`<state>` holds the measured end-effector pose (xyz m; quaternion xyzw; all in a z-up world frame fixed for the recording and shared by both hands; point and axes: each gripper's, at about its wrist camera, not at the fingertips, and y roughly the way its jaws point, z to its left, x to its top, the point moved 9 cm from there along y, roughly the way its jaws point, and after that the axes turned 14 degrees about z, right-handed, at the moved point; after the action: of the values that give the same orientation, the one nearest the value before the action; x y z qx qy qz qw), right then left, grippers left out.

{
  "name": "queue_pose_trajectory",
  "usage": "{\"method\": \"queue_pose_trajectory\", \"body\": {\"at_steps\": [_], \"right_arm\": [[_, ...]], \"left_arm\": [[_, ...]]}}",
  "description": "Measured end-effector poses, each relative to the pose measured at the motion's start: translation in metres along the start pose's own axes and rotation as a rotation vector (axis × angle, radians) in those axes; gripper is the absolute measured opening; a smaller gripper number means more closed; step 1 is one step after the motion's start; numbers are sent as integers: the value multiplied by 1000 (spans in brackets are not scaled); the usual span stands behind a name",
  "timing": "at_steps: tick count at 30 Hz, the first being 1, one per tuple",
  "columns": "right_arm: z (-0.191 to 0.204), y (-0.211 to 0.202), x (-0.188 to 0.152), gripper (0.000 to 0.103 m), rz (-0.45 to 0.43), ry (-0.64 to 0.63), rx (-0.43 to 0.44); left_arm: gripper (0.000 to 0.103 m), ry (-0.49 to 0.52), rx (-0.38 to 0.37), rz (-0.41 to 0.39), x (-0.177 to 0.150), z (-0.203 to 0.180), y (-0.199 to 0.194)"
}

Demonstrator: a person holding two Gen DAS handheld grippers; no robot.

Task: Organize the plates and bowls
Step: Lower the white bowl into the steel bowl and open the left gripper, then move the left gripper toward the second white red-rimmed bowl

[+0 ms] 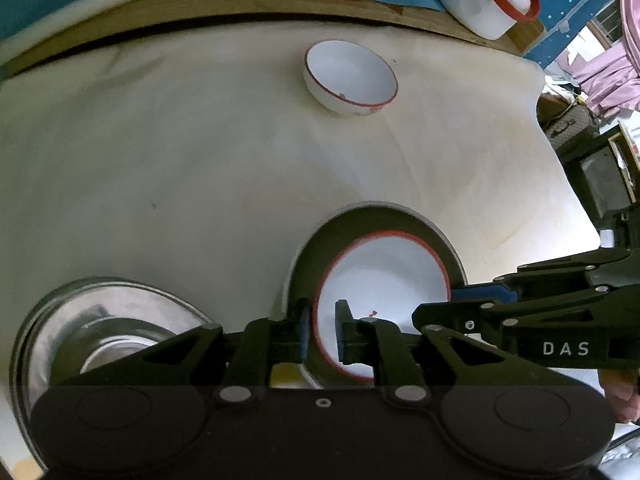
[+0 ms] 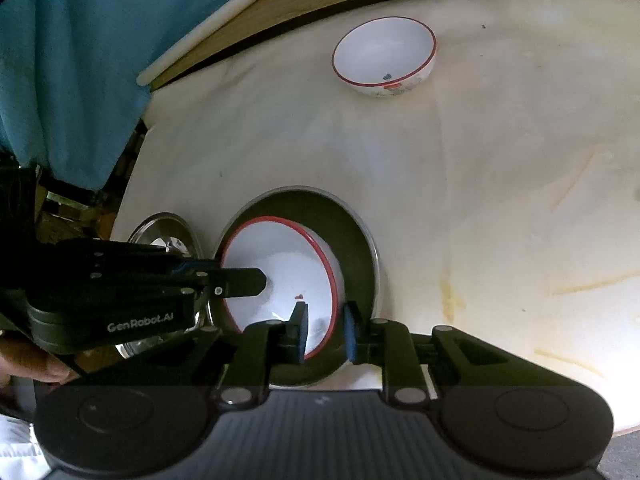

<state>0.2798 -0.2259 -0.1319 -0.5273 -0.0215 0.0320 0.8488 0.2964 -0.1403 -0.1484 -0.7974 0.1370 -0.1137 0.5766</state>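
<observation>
White table (image 1: pixel 200 160) | both tools slightly parted astride red-rimmed bowl (image 1: pixel 384 276) rim (gaps visible) | mug (image 1: pixel 480 0) only in left view

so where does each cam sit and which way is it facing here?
Left wrist: on the left hand-held gripper, looking steeply down; its fingers straddle the near-left rim of the red-rimmed white bowl in the dark round plate. Right hand-held gripper enters from the right.
Right wrist: on the right hand-held gripper, also looking down, fingers straddling the bowl's right rim; left gripper and a hand at left.
Shared: bowl, plate, far small white bowl, steel dish.
</observation>
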Motion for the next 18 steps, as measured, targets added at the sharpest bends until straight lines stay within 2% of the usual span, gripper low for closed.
{"method": "queue_pose_trajectory", "body": {"at_steps": [6, 7, 13, 15, 16, 17, 18], "right_arm": [[-1, -4, 1, 33, -22, 0, 7], [-1, -5, 2, 34, -26, 0, 10], [4, -21, 1, 53, -74, -27, 26], [4, -26, 1, 60, -90, -36, 29], [4, -30, 1, 65, -106, -38, 25], [2, -34, 2, 75, -124, -37, 2], [0, -37, 2, 80, -139, -35, -18]], "left_arm": [[18, -1, 2, -14, -1, 1, -5], [22, -1, 1, -24, 0, 0, -8], [39, 11, -31, -82, 1, -3, -27], [70, 11, -9, -107, 3, -2, -34], [80, 10, 8, -122, 4, -1, -38], [83, 6, 15, -136, 7, 1, -41], [89, -5, 12, -144, 9, 1, -43]]}}
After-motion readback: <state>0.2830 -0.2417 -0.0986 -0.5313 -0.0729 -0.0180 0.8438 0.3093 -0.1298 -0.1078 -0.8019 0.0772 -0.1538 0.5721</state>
